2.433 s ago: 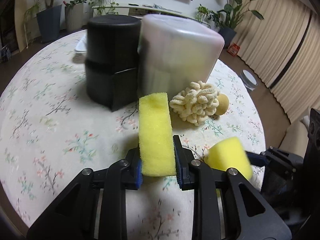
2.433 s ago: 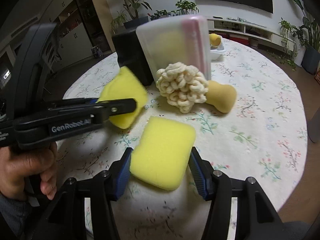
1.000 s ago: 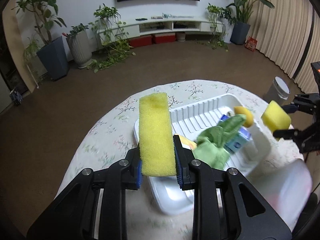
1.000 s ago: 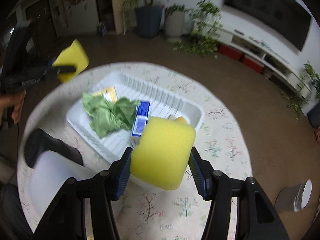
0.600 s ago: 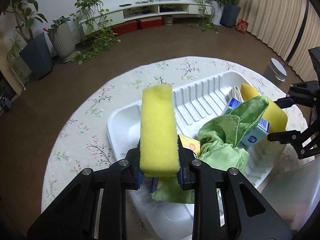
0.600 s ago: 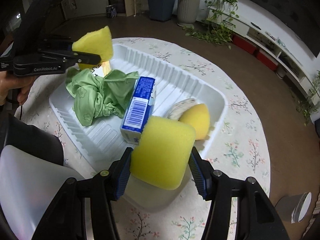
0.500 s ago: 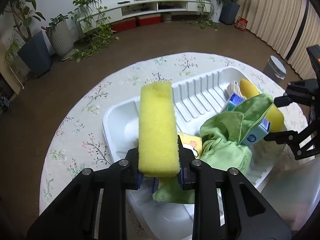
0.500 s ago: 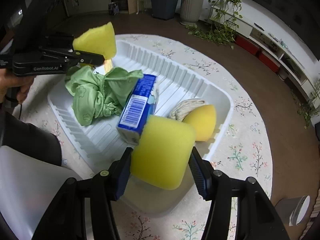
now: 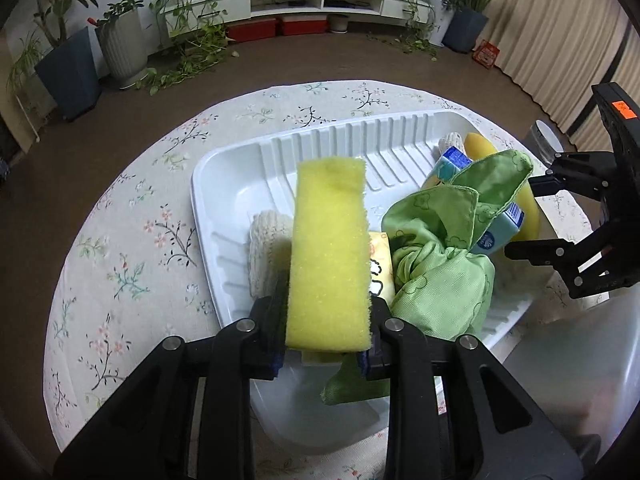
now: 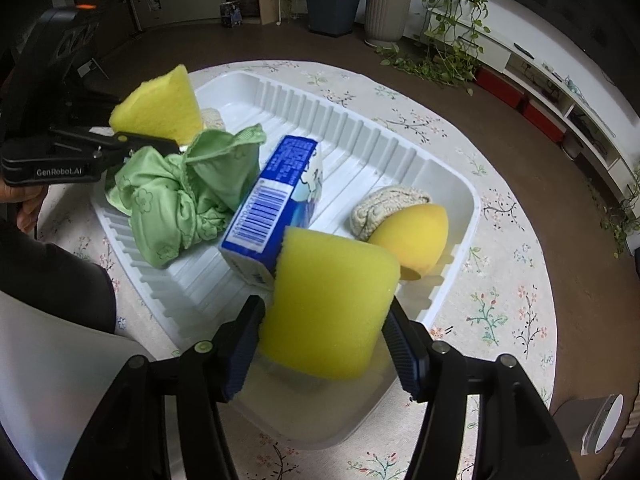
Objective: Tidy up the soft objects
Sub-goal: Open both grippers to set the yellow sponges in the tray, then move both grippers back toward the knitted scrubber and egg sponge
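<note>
Potted plants and a low white shelf lined the far wall behind a round table [image 9: 132, 216] covered in a floral cloth. Over it, the left gripper [image 9: 328, 332] held a long rectangular yellow sponge [image 9: 330, 252] upright between its pads, which still touched the sponge's sides while the jaws were opening. That sponge hung above the near end of a ribbed white plastic tray [image 9: 240, 168]. The right gripper [image 10: 320, 344] had a rounded square yellow sponge [image 10: 330, 304] between its jaws, which were also opening; the left pad touched it, and a slim gap showed at the right pad. This sponge sat over the tray's near rim. Farther out, inside the tray, lay a crumpled green cloth [image 10: 180, 196], a blue and white carton [image 10: 272, 204], a cream knitted pad [image 10: 384, 208] and a yellow egg-shaped sponge [image 10: 416, 236].
</note>
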Action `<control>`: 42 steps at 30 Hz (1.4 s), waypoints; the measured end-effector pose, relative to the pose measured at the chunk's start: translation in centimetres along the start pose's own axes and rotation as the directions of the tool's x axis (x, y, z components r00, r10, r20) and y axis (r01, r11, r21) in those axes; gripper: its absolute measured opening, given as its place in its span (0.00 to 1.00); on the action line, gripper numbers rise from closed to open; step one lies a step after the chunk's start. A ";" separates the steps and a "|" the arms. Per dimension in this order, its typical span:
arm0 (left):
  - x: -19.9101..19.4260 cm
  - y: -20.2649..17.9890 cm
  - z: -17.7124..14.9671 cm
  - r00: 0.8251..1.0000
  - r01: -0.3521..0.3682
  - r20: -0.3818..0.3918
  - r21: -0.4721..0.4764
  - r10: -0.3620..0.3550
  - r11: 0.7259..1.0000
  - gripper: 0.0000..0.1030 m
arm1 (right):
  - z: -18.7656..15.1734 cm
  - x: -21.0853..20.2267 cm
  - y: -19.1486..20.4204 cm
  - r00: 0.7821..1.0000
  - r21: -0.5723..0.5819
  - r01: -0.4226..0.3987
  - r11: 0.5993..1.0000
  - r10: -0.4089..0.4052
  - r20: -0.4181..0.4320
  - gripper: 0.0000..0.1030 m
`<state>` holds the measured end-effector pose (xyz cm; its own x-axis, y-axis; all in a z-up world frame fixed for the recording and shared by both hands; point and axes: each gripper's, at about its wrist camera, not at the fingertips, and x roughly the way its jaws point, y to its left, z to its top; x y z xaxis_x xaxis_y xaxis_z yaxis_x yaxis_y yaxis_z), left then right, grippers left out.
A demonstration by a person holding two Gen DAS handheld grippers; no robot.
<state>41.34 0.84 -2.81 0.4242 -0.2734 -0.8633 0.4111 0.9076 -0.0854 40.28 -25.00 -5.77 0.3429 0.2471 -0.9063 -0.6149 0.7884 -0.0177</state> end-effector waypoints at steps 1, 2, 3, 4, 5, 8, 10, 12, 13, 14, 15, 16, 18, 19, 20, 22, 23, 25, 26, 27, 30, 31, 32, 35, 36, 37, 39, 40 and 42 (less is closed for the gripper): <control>-0.1 0.0 0.0 1.000 -0.026 0.000 -0.001 0.026 1.000 0.46 | 0.0 0.0 0.1 1.000 -0.004 0.002 1.000 -0.002 0.000 0.62; -0.2 0.1 -0.2 0.999 -0.034 -0.001 -0.003 0.034 0.999 0.60 | -0.1 -0.1 0.2 1.000 -0.008 0.005 1.000 -0.005 0.000 0.62; -0.2 0.1 -0.2 1.000 -0.023 0.001 -0.002 0.023 1.000 0.62 | -0.3 -0.2 0.4 1.000 -0.010 0.008 1.000 -0.008 0.002 0.63; -0.2 0.2 -0.1 1.000 -0.025 0.000 0.000 0.025 1.000 0.62 | -0.4 -0.3 0.5 1.000 -0.009 0.008 1.000 -0.008 0.004 0.65; -0.2 0.0 -0.1 0.999 -0.038 0.000 0.008 0.038 0.999 0.63 | -0.4 -0.5 0.5 1.000 -0.007 0.005 1.000 -0.004 0.011 0.67; -0.2 -0.3 0.1 0.998 -0.060 0.008 0.019 0.060 0.998 0.66 | -0.5 -0.9 0.8 1.000 -0.013 0.015 1.000 -0.015 0.021 0.68; -0.4 -0.2 0.3 0.998 -0.062 0.021 0.007 0.061 0.998 0.69 | -0.6 -1.1 0.7 0.999 -0.015 0.023 1.000 -0.022 0.027 0.69; -0.6 0.1 0.5 0.998 -0.057 0.029 -0.006 0.058 0.998 0.73 | -0.3 -1.4 0.5 0.999 -0.011 0.025 1.000 -0.025 0.042 0.72; -0.8 0.1 0.6 0.998 -0.058 0.036 -0.009 0.058 0.998 0.75 | -0.3 -1.5 0.4 0.999 -0.008 0.023 1.000 -0.022 0.048 0.72; -0.8 0.2 0.7 0.997 -0.058 0.040 -0.010 0.058 0.998 0.77 | -0.3 -1.7 0.4 0.998 -0.007 0.024 1.000 -0.023 0.053 0.72; -0.9 0.3 0.7 0.997 -0.059 0.042 -0.011 0.059 0.998 0.79 | -0.3 -1.8 0.3 0.998 -0.008 0.025 1.000 -0.024 0.059 0.74; -1.0 0.4 0.8 0.997 -0.059 0.045 -0.013 0.060 0.998 0.84 | -0.3 -2.0 0.2 0.998 -0.006 0.024 1.000 -0.024 0.065 0.75; -1.3 0.7 0.8 0.997 -0.057 0.055 -0.021 0.058 0.998 0.92 | -0.2 -2.1 0.1 0.997 -0.003 0.023 1.000 -0.022 0.073 0.76; -1.5 0.8 0.8 0.997 -0.053 0.061 -0.029 0.055 0.998 0.94 | -0.2 -2.4 0.0 0.996 -0.002 0.024 1.000 -0.024 0.083 0.76; -1.7 1.0 0.8 0.997 -0.045 0.067 -0.039 0.048 0.998 0.94 | -0.2 -2.6 -0.1 0.996 0.001 0.021 1.000 -0.022 0.091 0.77; -2.0 1.3 0.7 0.996 -0.042 0.074 -0.052 0.046 0.998 0.96 | -0.4 -3.1 -0.6 0.994 0.010 0.020 1.000 -0.021 0.110 0.78; -2.2 1.5 0.6 0.996 -0.046 0.078 -0.057 0.050 0.997 0.99 | -0.5 -3.3 -0.8 0.993 0.017 0.019 1.000 -0.020 0.118 0.78; -2.5 1.6 0.4 0.995 -0.045 0.086 -0.062 0.050 0.997 1.00 | -0.7 -3.6 -1.0 0.992 0.029 0.020 0.999 -0.023 0.126 0.78; -2.8 1.7 0.3 0.994 -0.043 0.093 -0.068 0.049 0.997 1.00 | -0.8 -3.8 -1.2 0.991 0.032 0.021 0.999 -0.025 0.128 0.78; -3.0 1.8 0.2 0.994 -0.043 0.099 -0.073 0.050 0.996 1.00 | -0.9 -4.0 -1.3 0.991 0.036 0.023 0.999 -0.027 0.132 0.78; -3.8 2.1 0.0 0.991 -0.042 0.123 -0.091 0.054 0.995 1.00 | -1.3 -4.6 -1.8 0.989 0.049 0.024 0.998 -0.031 0.144 0.81; -4.1 2.2 -0.2 0.990 -0.043 0.131 -0.097 0.056 0.994 1.00 | -1.4 -4.9 -1.9 0.988 0.055 0.027 0.998 -0.035 0.149 0.84; -4.6 2.3 -0.3 0.988 -0.047 0.143 -0.101 0.061 0.994 1.00 | -1.6 -5.1 -1.9 0.987 0.060 0.027 0.998 -0.036 0.154 0.85; -5.9 2.7 -1.0 0.981 -0.055 0.178 -0.112 0.074 0.992 1.00 | -2.1 -5.7 -2.1 0.986 0.074 0.025 0.997 -0.037 0.164 0.91; -6.3 2.8 -1.4 0.979 -0.056 0.191 -0.121 0.078 0.991 1.00 | -2.4 -6.0 -2.2 0.985 0.080 0.021 0.997 -0.034 0.170 0.95; -7.1 3.1 -2.0 0.974 -0.061 0.210 -0.137 0.089 0.989 1.00 | -2.7 -6.3 -2.3 0.984 0.088 0.014 0.996 -0.029 0.178 0.98; -8.0 3.4 -2.9 0.966 -0.065 0.238 -0.159 0.103 0.985 1.00 | -3.4 -6.8 -2.6 0.981 0.101 0.009 0.995 -0.028 0.192 1.00; -8.5 3.6 -3.4 0.961 -0.065 0.254 -0.171 0.108 0.983 1.00 | -3.8 -7.2 -2.7 0.980 0.111 0.003 0.994 -0.025 0.199 1.00; -9.5 3.9 -4.8 0.953 -0.075 0.274 -0.194 0.127 0.978 1.00 | -4.6 -7.6 -3.0 0.978 0.129 0.001 0.992 -0.028 0.207 1.00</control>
<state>35.07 8.44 2.65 0.6779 -0.2326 -0.6974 0.2138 0.9700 -0.1158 36.30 -31.82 -0.75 0.4998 0.3358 -0.7984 -0.5173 0.8551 0.0358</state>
